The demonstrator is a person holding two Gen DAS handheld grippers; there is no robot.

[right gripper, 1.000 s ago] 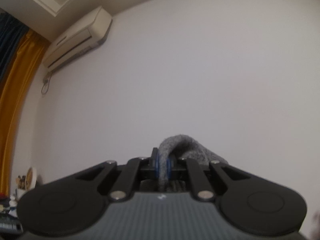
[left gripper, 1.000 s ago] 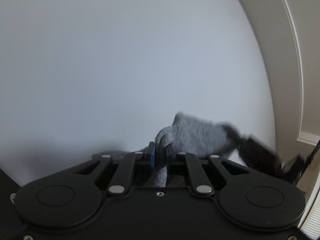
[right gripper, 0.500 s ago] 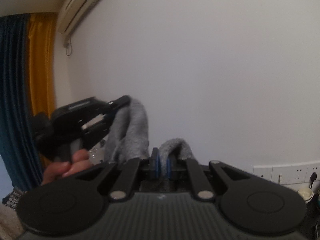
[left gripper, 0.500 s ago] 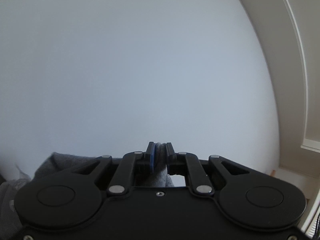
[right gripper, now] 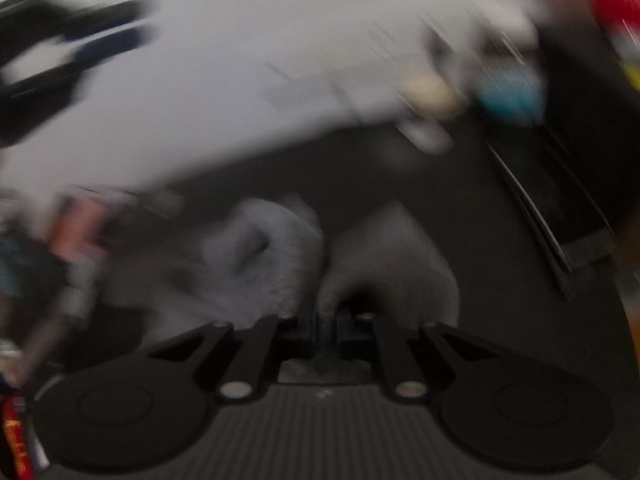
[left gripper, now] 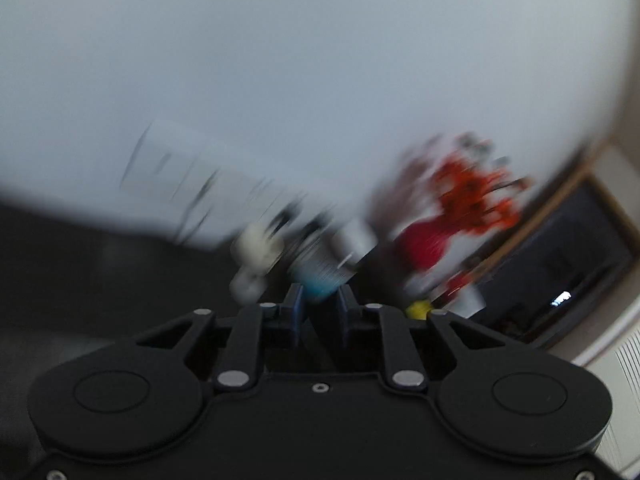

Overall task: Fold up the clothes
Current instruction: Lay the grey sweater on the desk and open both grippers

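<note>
Heavily blurred, both views. Left gripper (left gripper: 318,300): jaws parting, a clear gap between the blue pads, nothing in it. Beyond the tips, a dark table (left gripper: 120,272) runs back to a pale wall (left gripper: 320,80). Straight ahead of the jaws, a blue-and-white container (left gripper: 320,276); just left of the tips, a cream rounded object (left gripper: 258,250) stacked over a white one. Ahead and right, a red vase (left gripper: 424,246) with orange-red flowers (left gripper: 476,196). A small yellow object (left gripper: 418,309) sits close to the right finger's linkage. Far right, a dark framed panel (left gripper: 580,264).

Right gripper (right gripper: 329,326): pointing down at the tabletop. Jaws close together and beginning to open, grey knit between the pads at the tips; whether the pads are pressing on it cannot be told through the smear. The grey garment (right gripper: 276,252) lies crumpled on the dark table (right gripper: 400,176) directly ahead of these jaws, one fold left of the tips, another mounded right of them. Up and left of the jaws, the other gripper shows as a dark streaked shape with a blue pad. Ahead right, a cream object and a blue container, both smeared. A flat black item (right gripper: 560,200) lies on the table to the right. Left edge: reddish clutter, not identifiable.
</note>
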